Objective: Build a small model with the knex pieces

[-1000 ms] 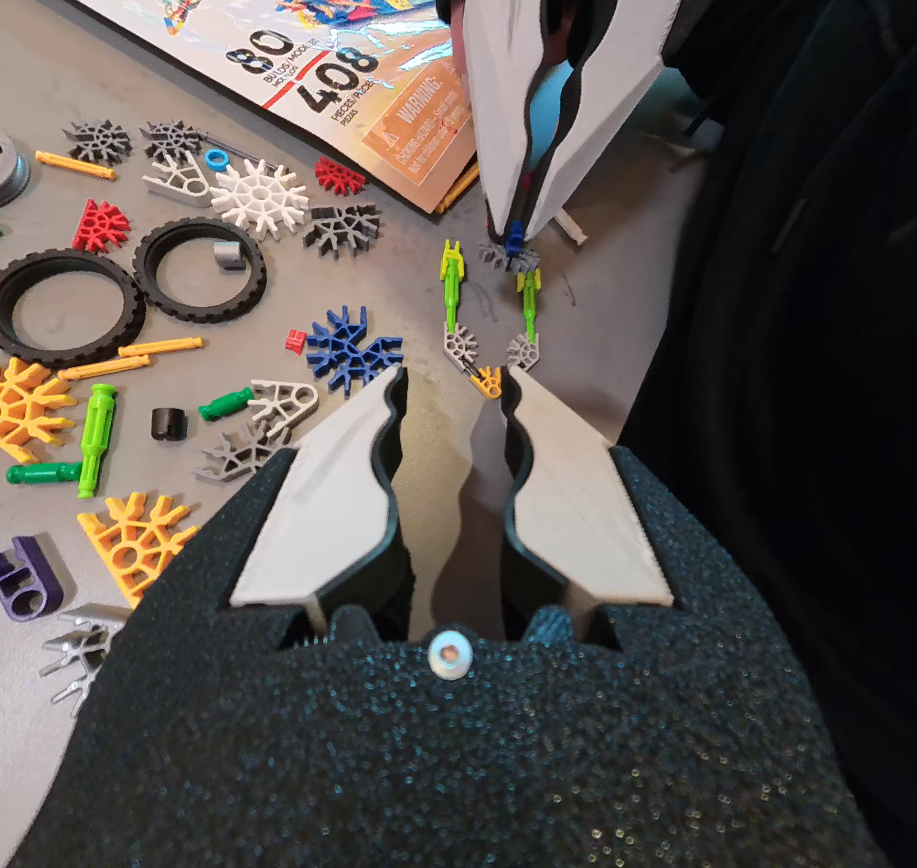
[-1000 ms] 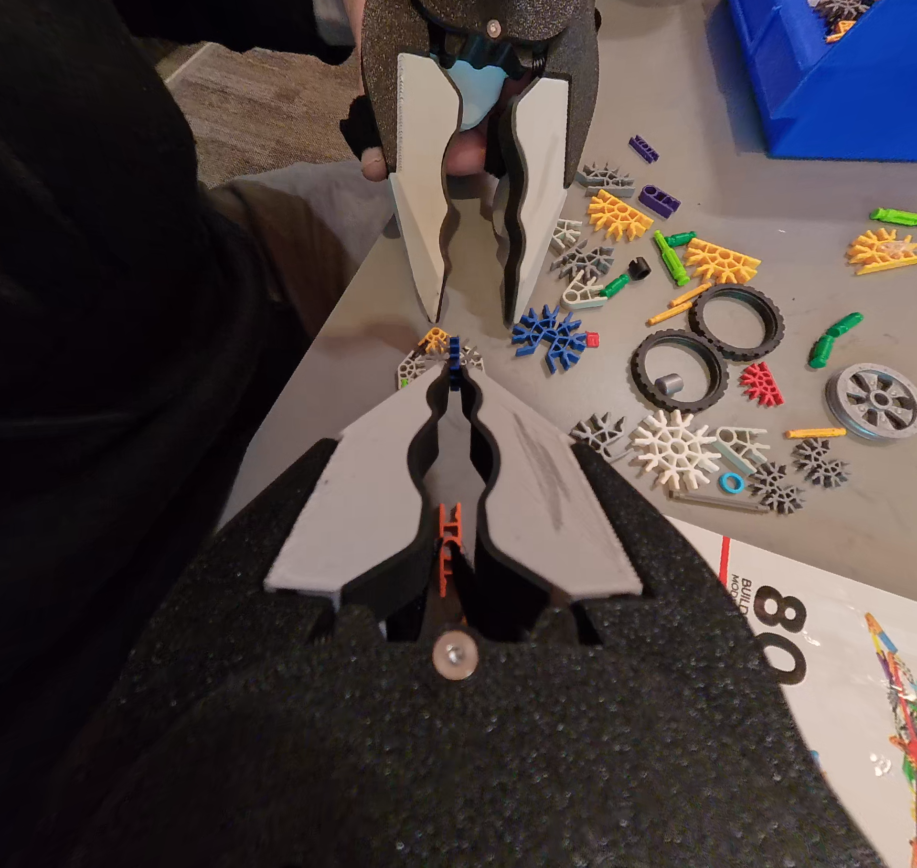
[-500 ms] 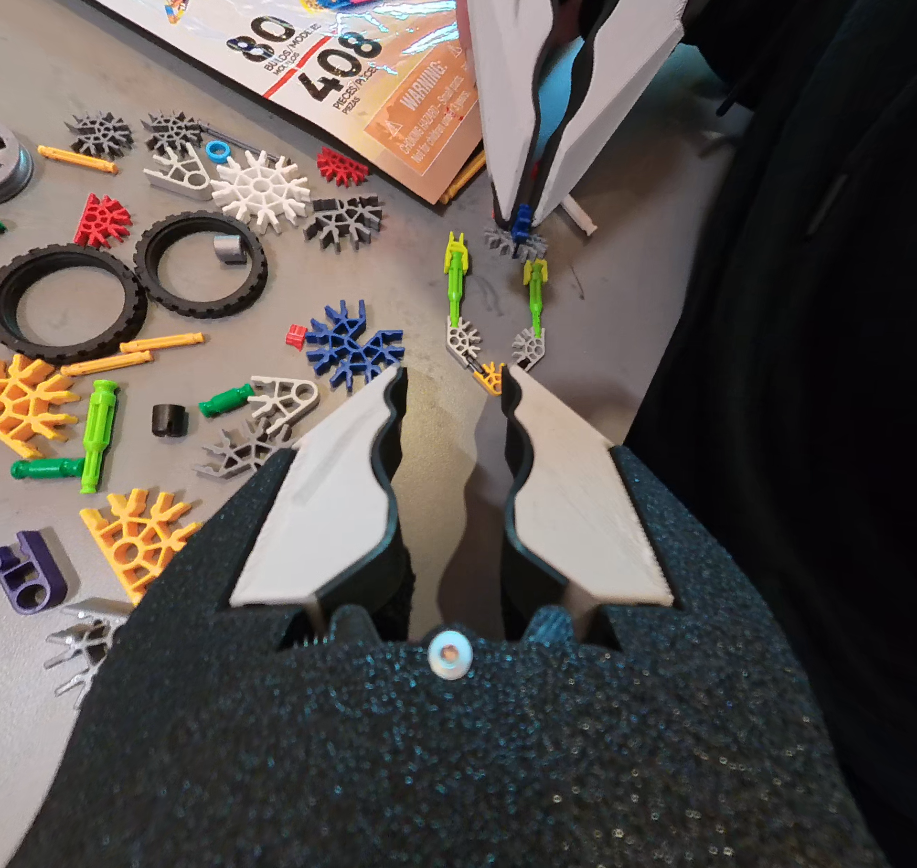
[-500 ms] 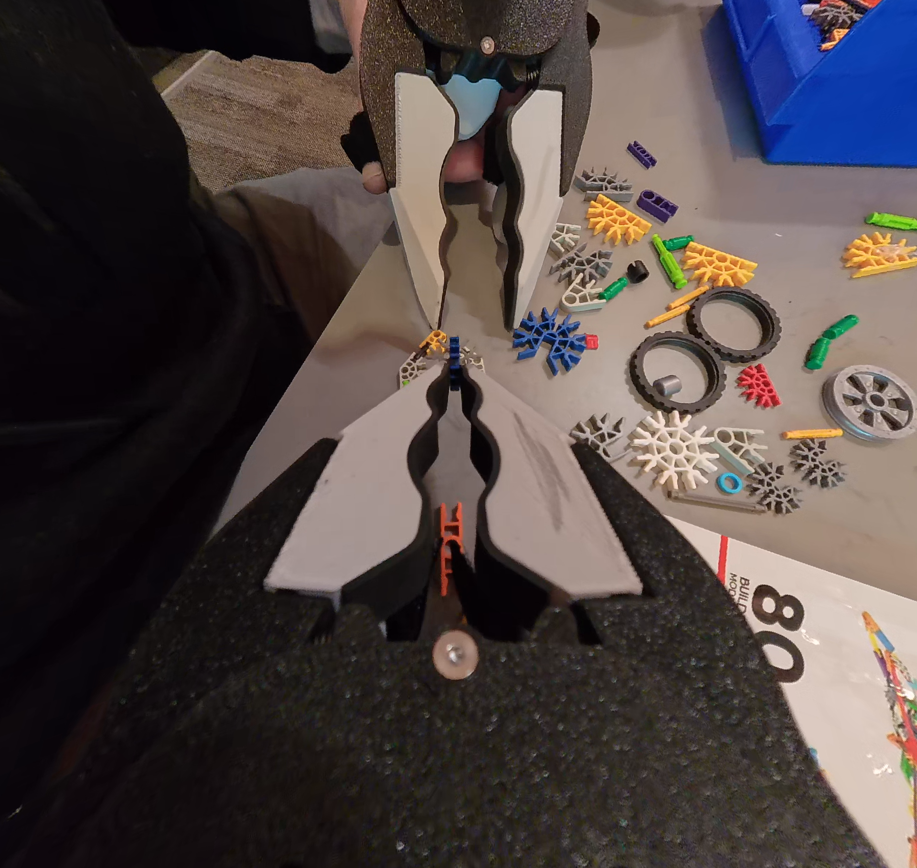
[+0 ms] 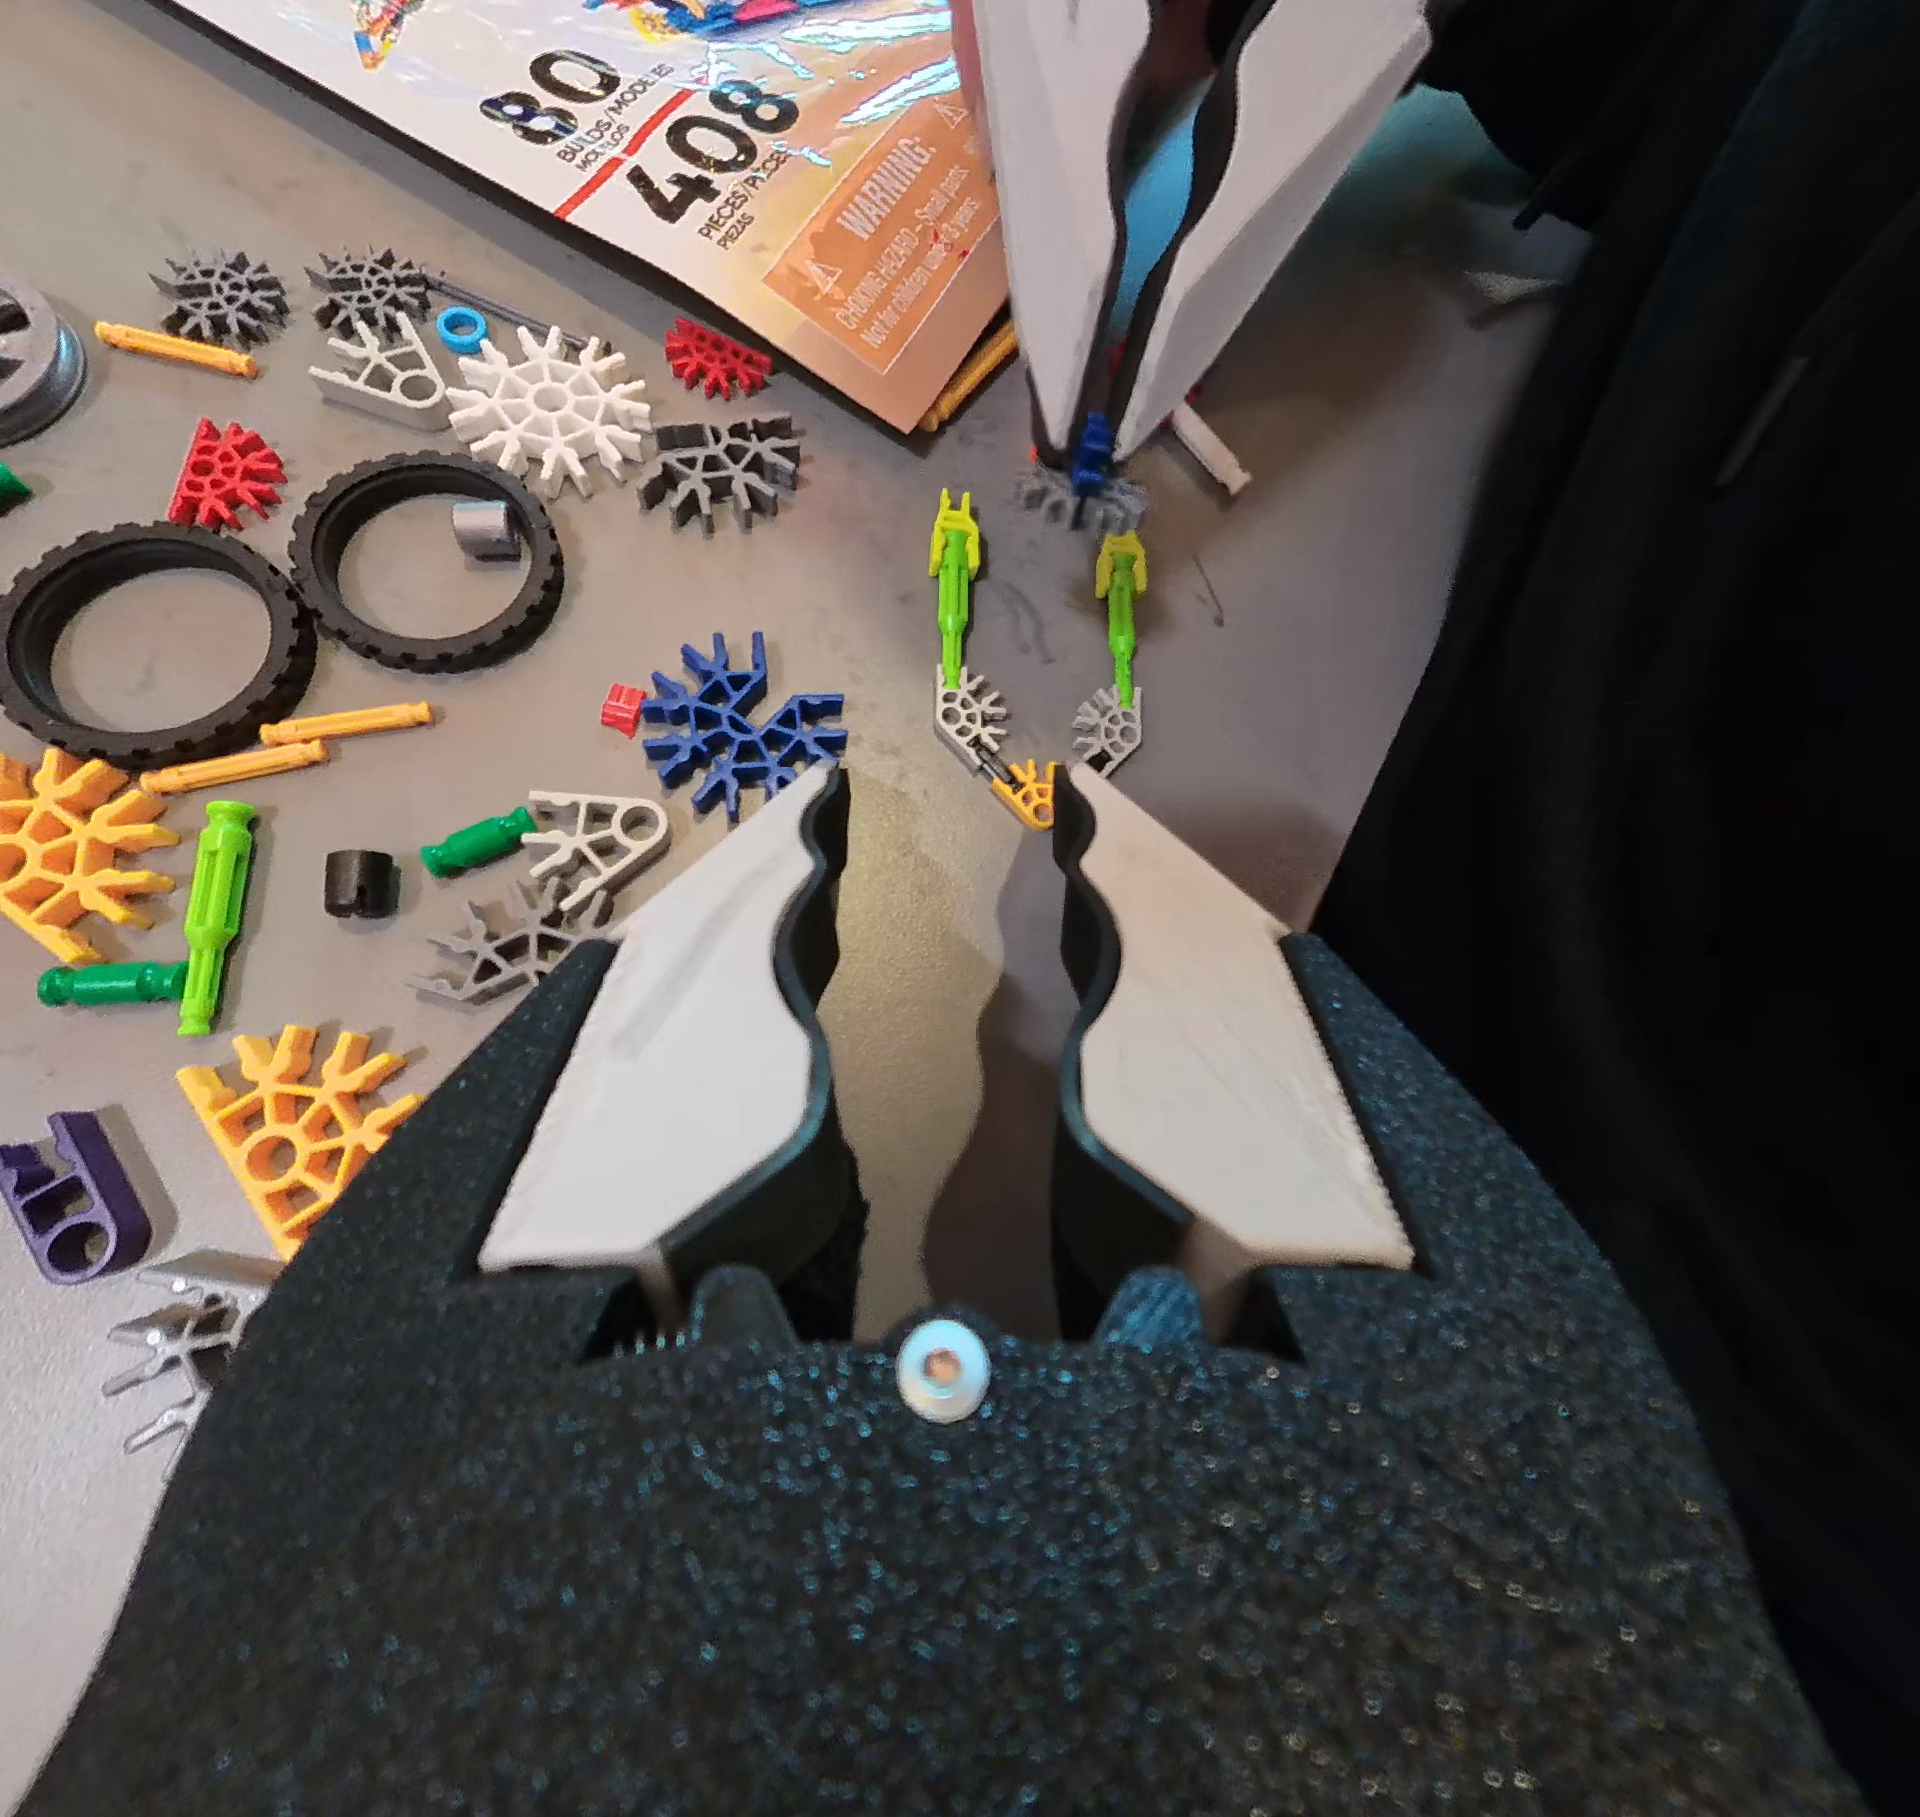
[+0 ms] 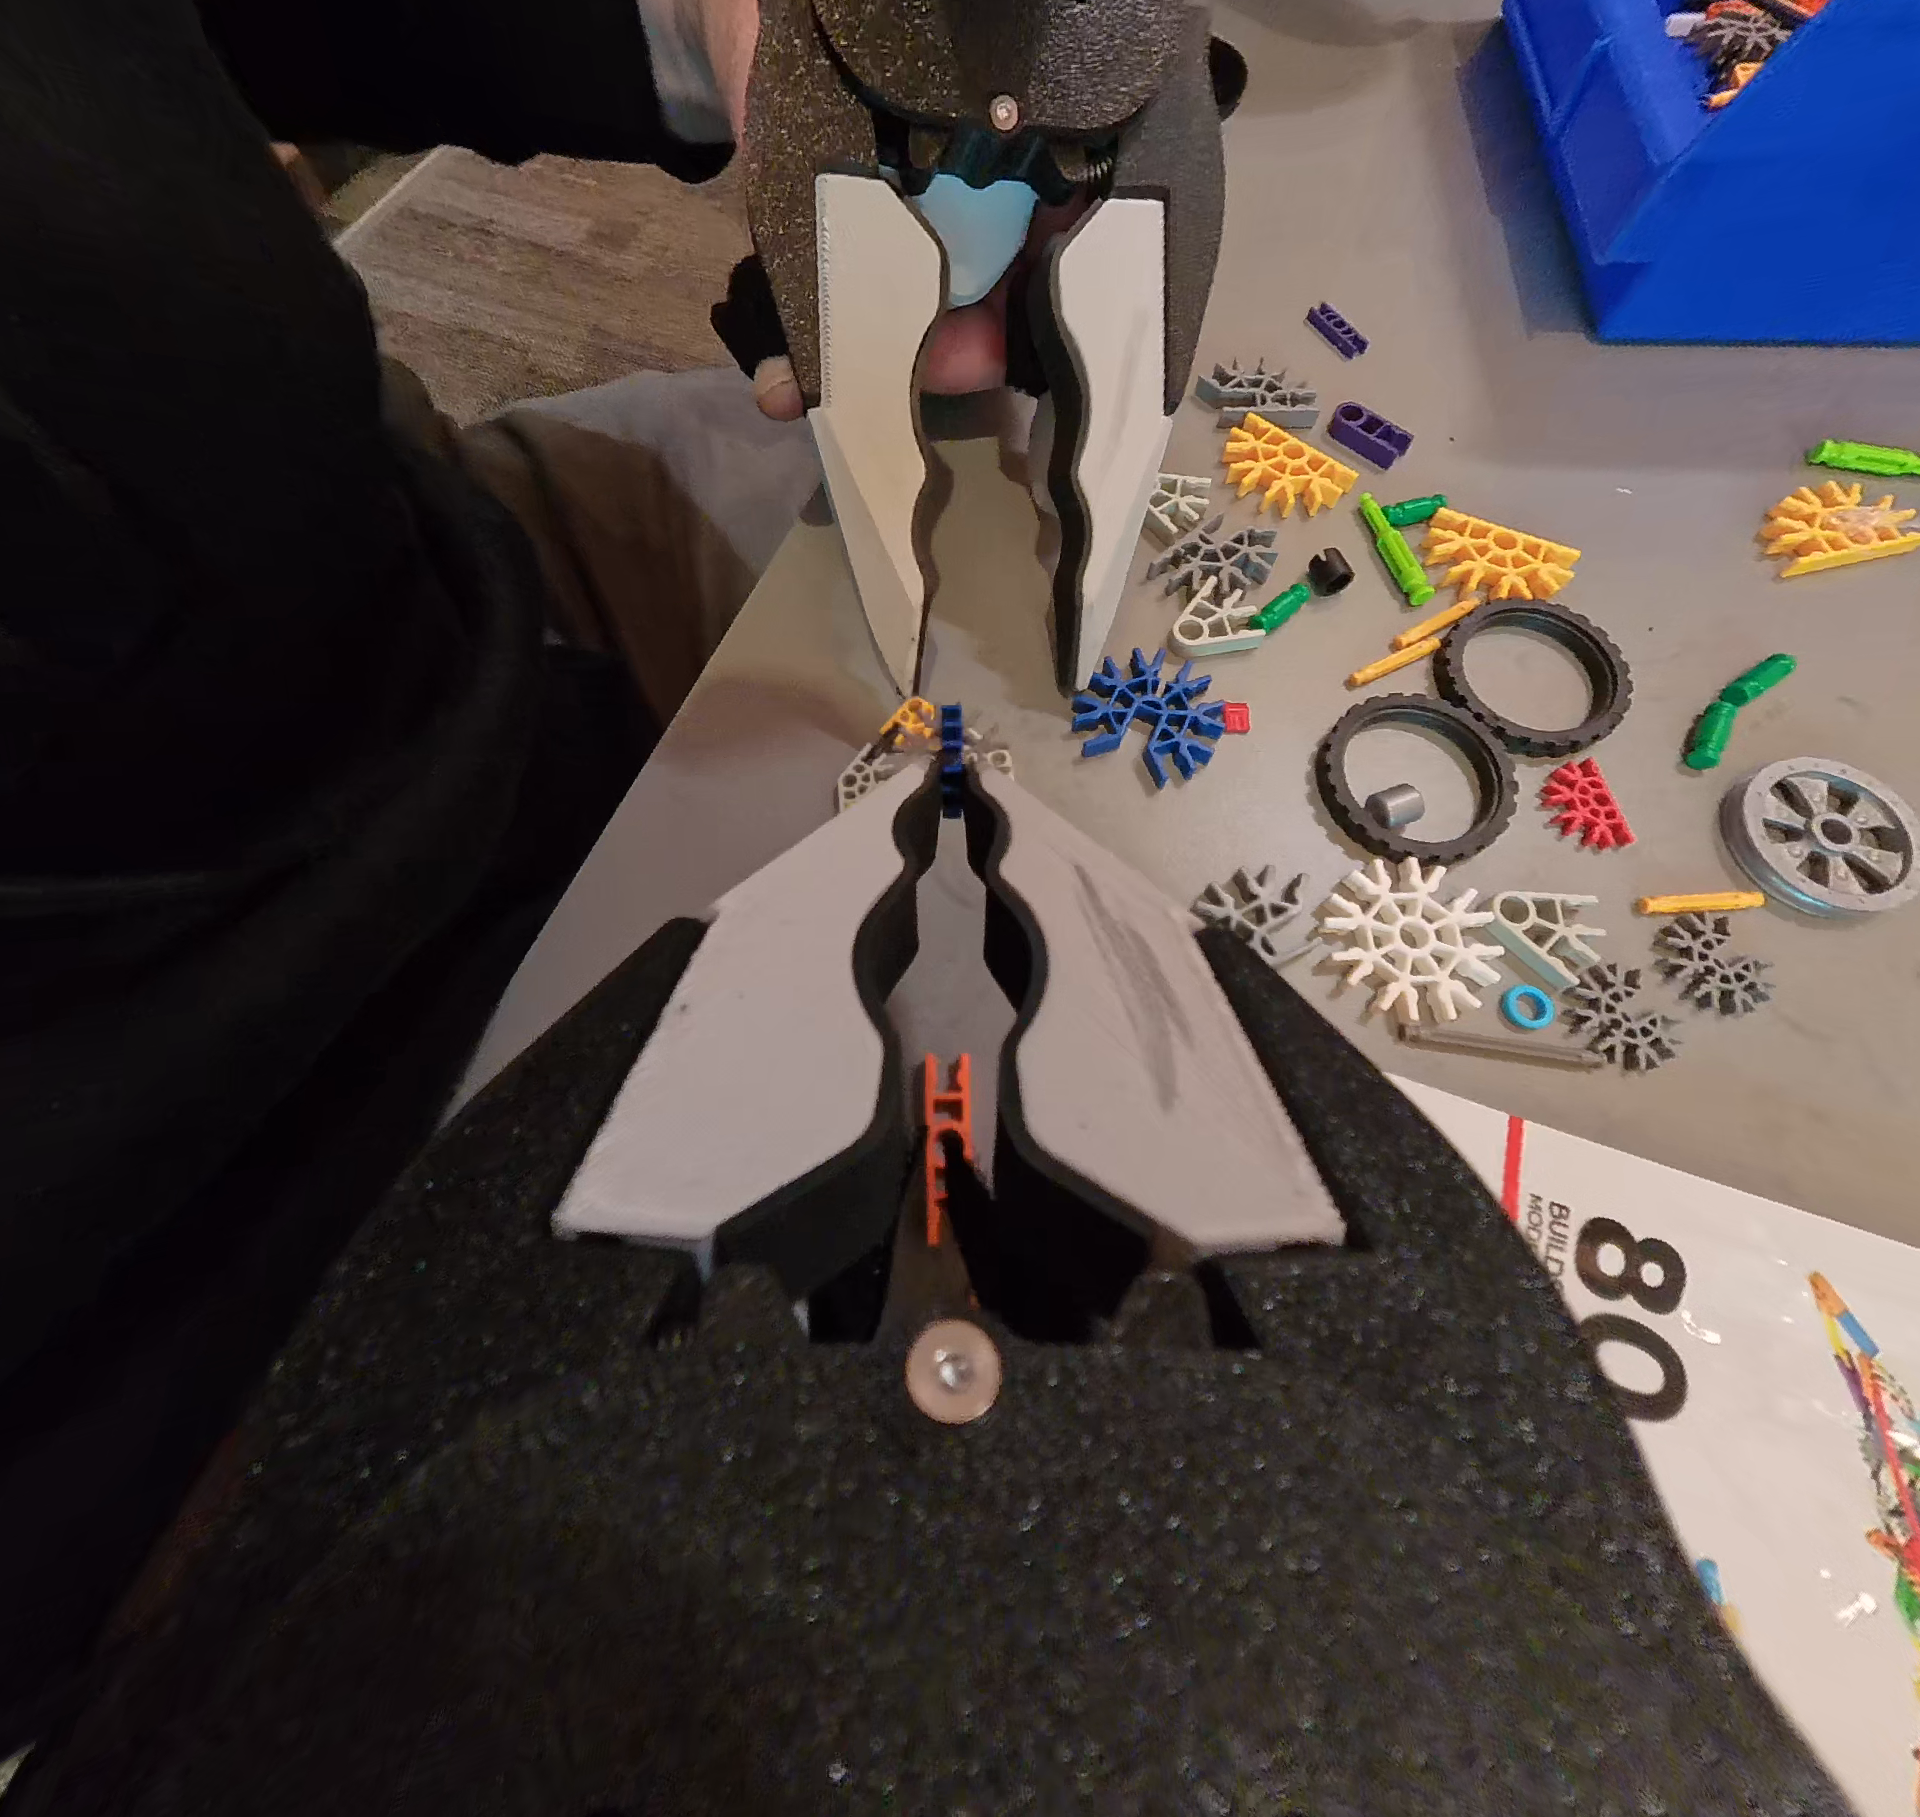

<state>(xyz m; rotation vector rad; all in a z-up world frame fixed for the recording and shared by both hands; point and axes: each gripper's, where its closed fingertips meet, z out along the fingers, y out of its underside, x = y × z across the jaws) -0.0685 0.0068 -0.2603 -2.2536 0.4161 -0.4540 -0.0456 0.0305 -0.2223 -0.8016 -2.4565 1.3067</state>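
Little has moved: right claw (image 6: 951, 780) pinches ridged blue rod (image 6: 950, 754); left claw (image 5: 945, 801) gapes wide.

Left tongs (image 5: 945, 801) gape, seemingly touching yellow connector (image 5: 1029, 788).

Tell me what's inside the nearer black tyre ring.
A short grey cylinder lies inside that tyre ring, on bare table. Nothing else shows there; nothing covers it.

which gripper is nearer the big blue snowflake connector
Left. The left gripper hangs open with one jaw tip right beside the blue snowflake connector. The right gripper is farther off by the booklet, shut on a small blue piece.
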